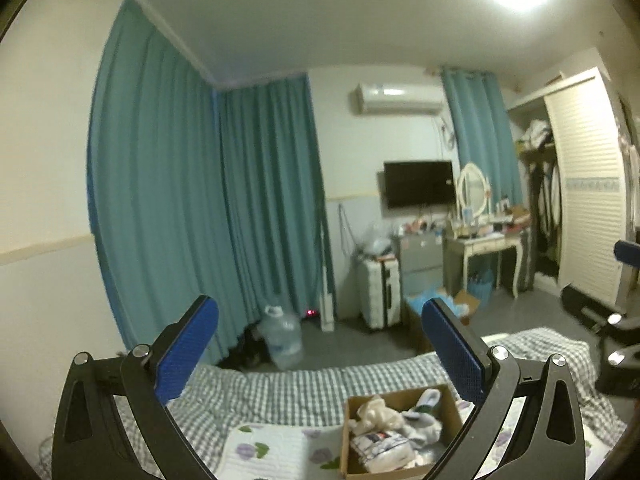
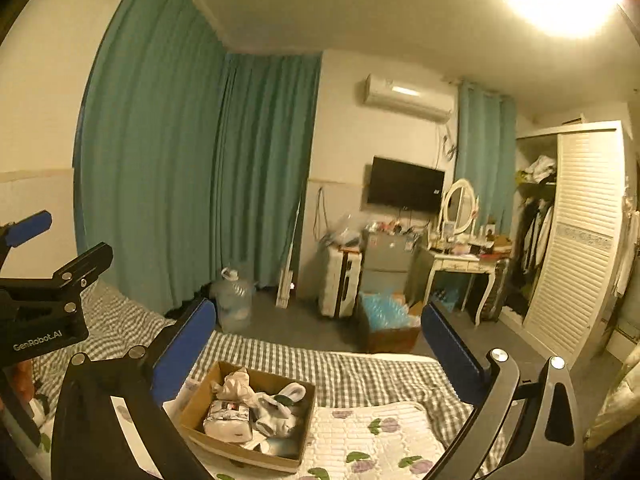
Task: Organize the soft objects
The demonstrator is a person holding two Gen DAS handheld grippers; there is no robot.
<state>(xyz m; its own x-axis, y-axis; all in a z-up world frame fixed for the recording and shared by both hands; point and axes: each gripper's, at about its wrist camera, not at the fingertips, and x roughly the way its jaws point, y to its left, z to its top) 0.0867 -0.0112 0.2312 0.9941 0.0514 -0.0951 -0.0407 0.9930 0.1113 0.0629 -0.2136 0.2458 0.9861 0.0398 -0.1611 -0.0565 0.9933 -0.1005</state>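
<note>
A cardboard box point(image 1: 346, 436) sits on the bed, low in the left wrist view, and it also shows in the right wrist view point(image 2: 197, 406). Inside lie white soft items: a folded white cloth point(image 1: 382, 446) point(image 2: 227, 420), socks point(image 1: 424, 404) point(image 2: 280, 408) and a crumpled cream piece point(image 1: 374, 410). My left gripper point(image 1: 320, 346) is held above and behind the box, open, with nothing between its blue pads point(image 1: 188, 350). My right gripper point(image 2: 318, 346) also stands open and empty, its pads point(image 2: 450, 350) wide apart over the bed. Both point level across the room.
The bed has a grey checked sheet point(image 1: 280, 392) and a white floral mat point(image 2: 380, 432). Beyond its foot on the floor stand a water jug point(image 1: 282, 336), a white suitcase point(image 1: 380, 292) and a box of blue items point(image 2: 386, 320). A dressing table point(image 1: 484, 248) and wardrobe point(image 1: 588, 200) are at right.
</note>
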